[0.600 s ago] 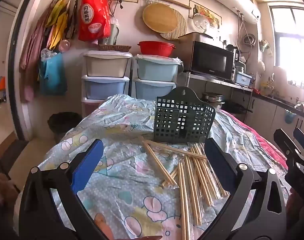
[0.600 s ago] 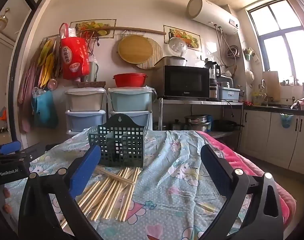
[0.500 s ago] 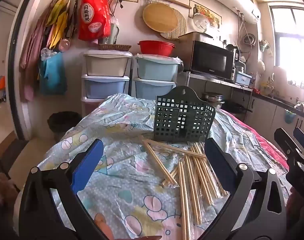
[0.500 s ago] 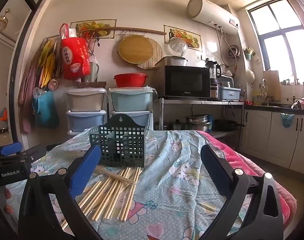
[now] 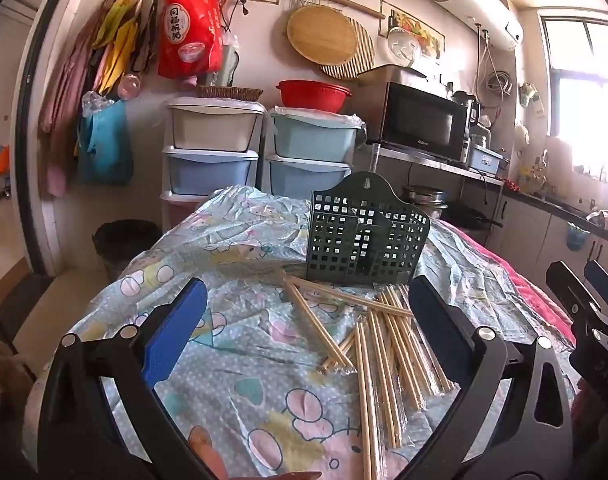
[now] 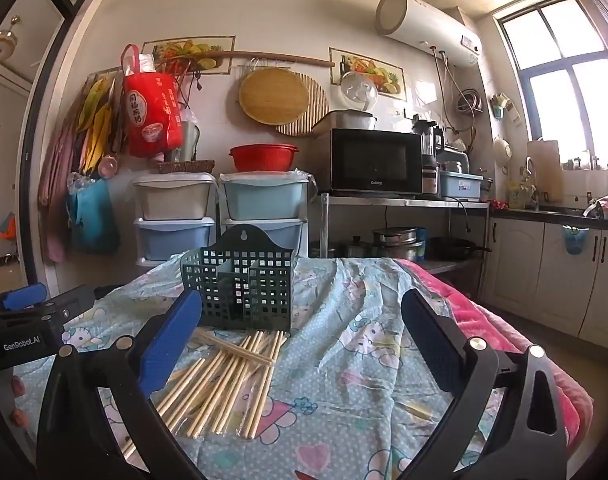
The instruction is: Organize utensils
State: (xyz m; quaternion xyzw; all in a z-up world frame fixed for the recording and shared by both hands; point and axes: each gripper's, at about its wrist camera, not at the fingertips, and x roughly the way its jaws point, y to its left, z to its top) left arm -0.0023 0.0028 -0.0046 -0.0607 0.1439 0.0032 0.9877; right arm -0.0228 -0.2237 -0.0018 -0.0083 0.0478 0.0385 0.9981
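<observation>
Cartoon-print tablecloth (image 6: 344,364), kitchen clutter behind. Left gripper (image 5: 304,334) tipped slightly down, right gripper (image 6: 300,338) near level, both spread wide, empty. Loose chopsticks (image 6: 224,376) just before dark green holder (image 6: 240,284).

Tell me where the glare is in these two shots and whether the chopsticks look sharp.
Left wrist view: the window blows out white at right, and the chopsticks are sharp. Right wrist view: the window is bright but its frame stays readable, and the chopsticks are sharp; fisheye bends the walls in both.
</observation>
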